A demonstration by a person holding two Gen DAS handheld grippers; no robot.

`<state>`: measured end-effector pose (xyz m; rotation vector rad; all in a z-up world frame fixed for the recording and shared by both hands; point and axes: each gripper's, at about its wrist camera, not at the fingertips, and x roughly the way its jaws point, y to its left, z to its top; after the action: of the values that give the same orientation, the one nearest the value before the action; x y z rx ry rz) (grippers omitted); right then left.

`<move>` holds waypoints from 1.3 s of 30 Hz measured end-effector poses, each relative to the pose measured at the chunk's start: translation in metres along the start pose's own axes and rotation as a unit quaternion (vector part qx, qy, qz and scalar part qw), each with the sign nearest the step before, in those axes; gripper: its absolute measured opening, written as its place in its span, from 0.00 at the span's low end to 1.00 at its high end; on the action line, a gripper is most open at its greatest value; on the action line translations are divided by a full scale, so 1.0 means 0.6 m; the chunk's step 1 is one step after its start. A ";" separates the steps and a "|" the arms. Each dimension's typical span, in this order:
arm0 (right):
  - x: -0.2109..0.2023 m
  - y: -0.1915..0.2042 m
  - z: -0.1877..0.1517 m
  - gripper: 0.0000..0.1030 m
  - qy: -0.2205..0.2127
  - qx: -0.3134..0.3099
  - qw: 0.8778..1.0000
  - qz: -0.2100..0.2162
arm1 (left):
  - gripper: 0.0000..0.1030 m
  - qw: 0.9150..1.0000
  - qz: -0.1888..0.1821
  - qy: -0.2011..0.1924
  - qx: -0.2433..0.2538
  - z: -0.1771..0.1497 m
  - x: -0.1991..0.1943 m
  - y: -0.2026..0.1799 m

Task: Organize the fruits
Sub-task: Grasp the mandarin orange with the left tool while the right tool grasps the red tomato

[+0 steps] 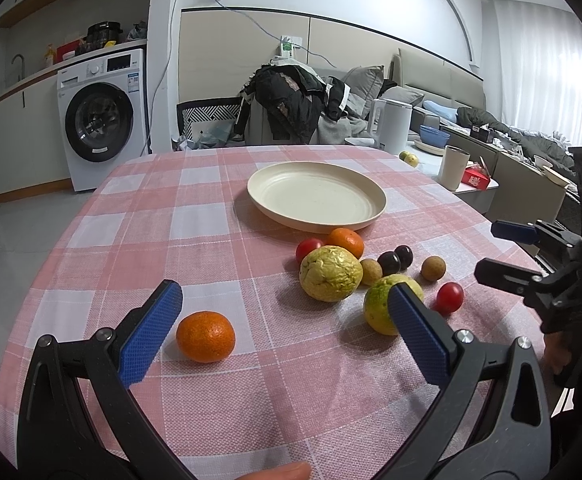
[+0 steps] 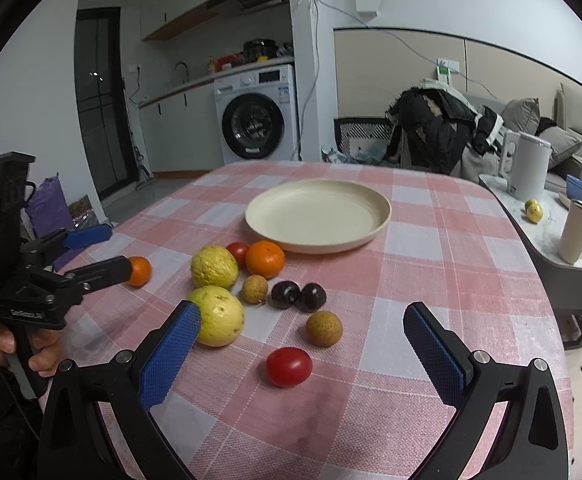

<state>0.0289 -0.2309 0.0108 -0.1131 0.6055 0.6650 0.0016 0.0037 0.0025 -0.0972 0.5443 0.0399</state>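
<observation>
A cream plate (image 1: pixel 317 196) (image 2: pixel 318 213) sits empty on the pink checked tablecloth. Before it lie two yellow-green guavas (image 1: pixel 330 273) (image 2: pixel 214 267), a second guava (image 2: pixel 219 321), two oranges (image 1: pixel 206 336) (image 2: pixel 265 259), two red tomatoes (image 2: pixel 289 366) (image 1: pixel 449 297), two dark plums (image 2: pixel 299 296) and two brown longans (image 2: pixel 324 328). My left gripper (image 1: pixel 287 320) is open and empty, low over the cloth, with the lone orange just right of its left finger. My right gripper (image 2: pixel 303 344) is open and empty, with the near tomato between its fingers.
A side table at the right holds a white kettle (image 2: pixel 527 170), a beige cup (image 2: pixel 577 230), a red box and a small fruit (image 2: pixel 534 211). A clothes-covered chair (image 1: pixel 291 108) stands behind the table. A washing machine (image 1: pixel 101 120) is at the back left.
</observation>
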 end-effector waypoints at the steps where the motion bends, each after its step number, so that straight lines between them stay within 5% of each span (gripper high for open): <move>1: 0.005 -0.001 0.000 1.00 0.007 0.002 1.000 -0.004 | 0.99 1.000 0.003 0.001 -0.002 0.001 0.001 0.004; 14: 0.040 -0.032 -0.012 0.99 0.098 0.049 0.994 0.007 | 0.99 0.998 0.035 0.054 -0.023 0.000 0.032 0.046; 22: 0.070 -0.022 -0.032 0.77 0.150 0.055 0.986 0.043 | 0.93 0.990 0.060 0.115 -0.048 -0.015 0.088 0.083; 28: 0.073 -0.008 -0.035 0.67 0.154 0.035 0.987 0.039 | 0.73 0.986 0.050 0.147 -0.064 -0.026 0.115 0.096; 35: 0.073 -0.010 -0.033 0.53 0.157 0.035 0.986 0.035 | 0.36 0.984 0.037 0.162 -0.062 -0.030 0.128 0.094; 39: 0.072 -0.006 -0.033 0.51 0.158 0.028 0.986 0.035 | 0.35 0.985 0.032 0.162 -0.058 -0.029 0.128 0.091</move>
<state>0.0481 -0.2159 -0.0299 -0.1479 0.9369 0.7023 0.0549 0.0573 -0.0565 -0.2017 0.8715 0.1192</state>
